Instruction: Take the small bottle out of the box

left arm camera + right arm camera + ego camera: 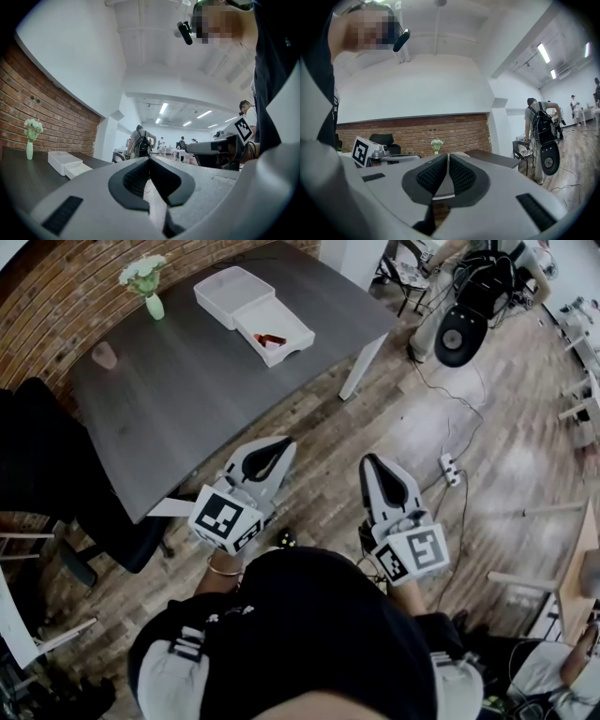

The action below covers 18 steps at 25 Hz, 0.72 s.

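Observation:
An open white box (275, 331) sits at the far end of the dark table (187, 399), its lid (234, 294) beside it. A small red bottle (271, 339) lies inside the box. Both grippers hang over the wooden floor close to my body, well short of the box. The left gripper (285, 444) is shut with nothing in it, its tips meeting (150, 159). The right gripper (368, 462) is empty too, its pads (461, 176) all but together with a thin slit between them. In the left gripper view the box (65, 163) is small and far off.
A vase of white flowers (150, 287) and a pink cup (104, 355) stand on the table's left part. A black office chair (112, 531) is by the near left corner. A power strip (448, 470) with cables lies on the floor to the right. A person with a backpack (541, 126) stands further off.

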### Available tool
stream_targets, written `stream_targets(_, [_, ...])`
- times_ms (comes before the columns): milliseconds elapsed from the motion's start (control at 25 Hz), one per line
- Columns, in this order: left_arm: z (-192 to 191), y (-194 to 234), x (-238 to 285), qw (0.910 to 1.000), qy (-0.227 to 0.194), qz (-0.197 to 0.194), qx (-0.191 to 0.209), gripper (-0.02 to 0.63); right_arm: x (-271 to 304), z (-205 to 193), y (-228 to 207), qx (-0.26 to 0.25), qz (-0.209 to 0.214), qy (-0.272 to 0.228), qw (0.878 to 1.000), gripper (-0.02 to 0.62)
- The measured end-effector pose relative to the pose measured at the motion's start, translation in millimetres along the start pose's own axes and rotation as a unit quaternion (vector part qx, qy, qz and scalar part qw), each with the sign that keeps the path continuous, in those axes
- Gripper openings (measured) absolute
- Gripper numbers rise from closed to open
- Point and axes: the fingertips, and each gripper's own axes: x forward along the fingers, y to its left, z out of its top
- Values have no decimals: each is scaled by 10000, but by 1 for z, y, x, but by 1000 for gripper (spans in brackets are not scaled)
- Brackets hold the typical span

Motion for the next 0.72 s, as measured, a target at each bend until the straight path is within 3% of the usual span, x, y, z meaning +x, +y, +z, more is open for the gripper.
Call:
stream_targets(440, [-4,34,-14,9989,-27,445,-164,2,35,-3,4,6,312,184,9993,20])
stream_targets(720, [-2,70,-23,9927,-23,1205,-90,2,89,0,-13,45,856,173,9962,22])
